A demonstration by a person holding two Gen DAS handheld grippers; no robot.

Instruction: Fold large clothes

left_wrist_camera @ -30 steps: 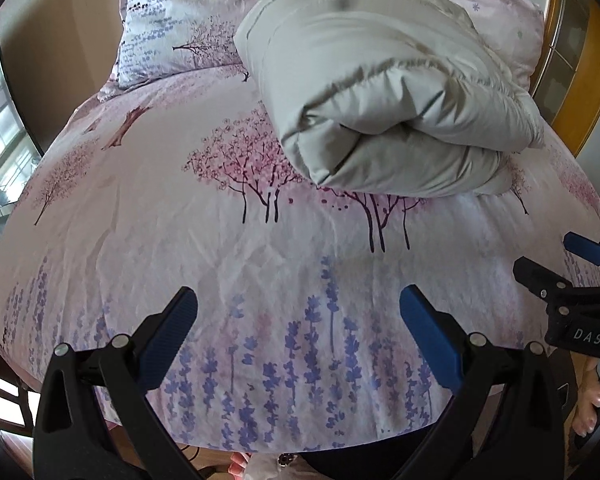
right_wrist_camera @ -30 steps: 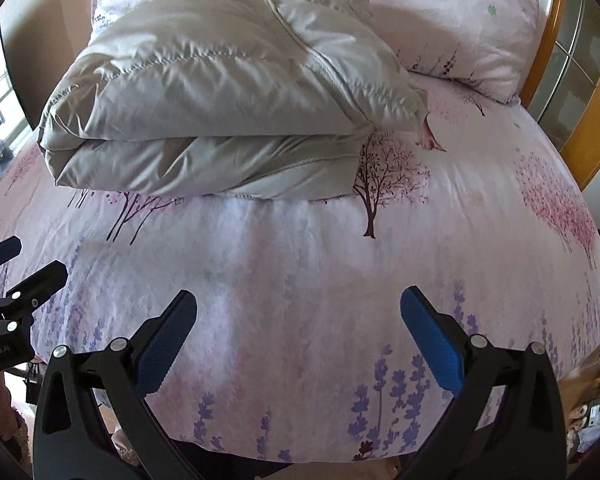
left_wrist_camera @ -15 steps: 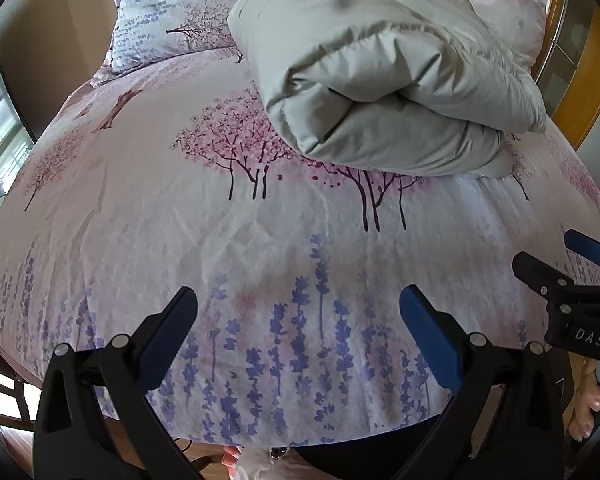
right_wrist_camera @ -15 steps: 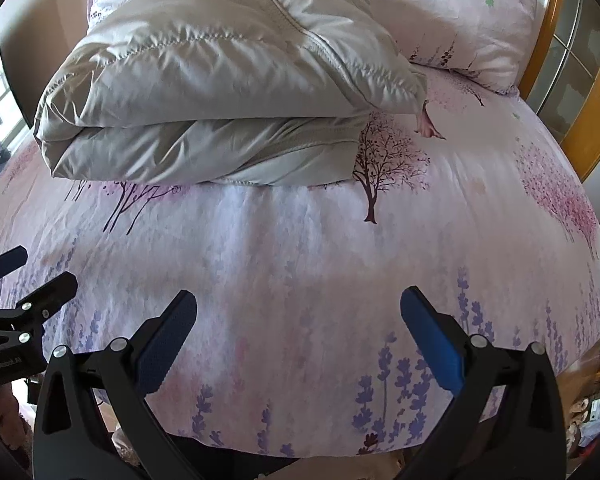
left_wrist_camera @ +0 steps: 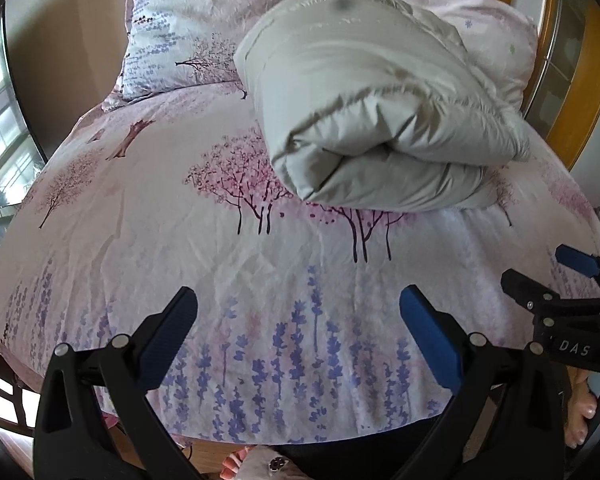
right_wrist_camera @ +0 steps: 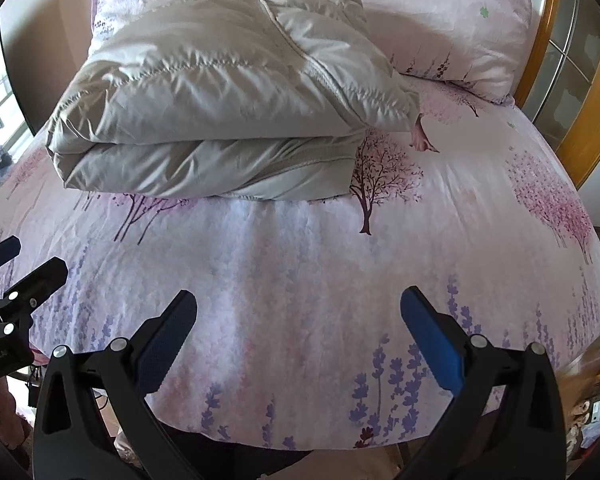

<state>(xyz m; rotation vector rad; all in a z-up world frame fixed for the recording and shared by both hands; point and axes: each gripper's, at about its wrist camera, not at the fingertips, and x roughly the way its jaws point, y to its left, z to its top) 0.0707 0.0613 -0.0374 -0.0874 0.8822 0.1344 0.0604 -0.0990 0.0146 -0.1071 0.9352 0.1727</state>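
The coat (left_wrist_camera: 376, 120) is a pale grey quilted puffer, folded into a thick bundle of stacked layers, its stitched seams and piped edge showing on top. It lies on the bed (left_wrist_camera: 180, 240), toward the head end, its far edge against the pillows (left_wrist_camera: 204, 20); the sheet under it is printed with pink trees and purple lavender. My left claw (left_wrist_camera: 298, 320) hangs over the foot of the bed, jaws spread wide, gripping nothing. My right claw (right_wrist_camera: 298, 320) is just beside it, equally wide and empty.
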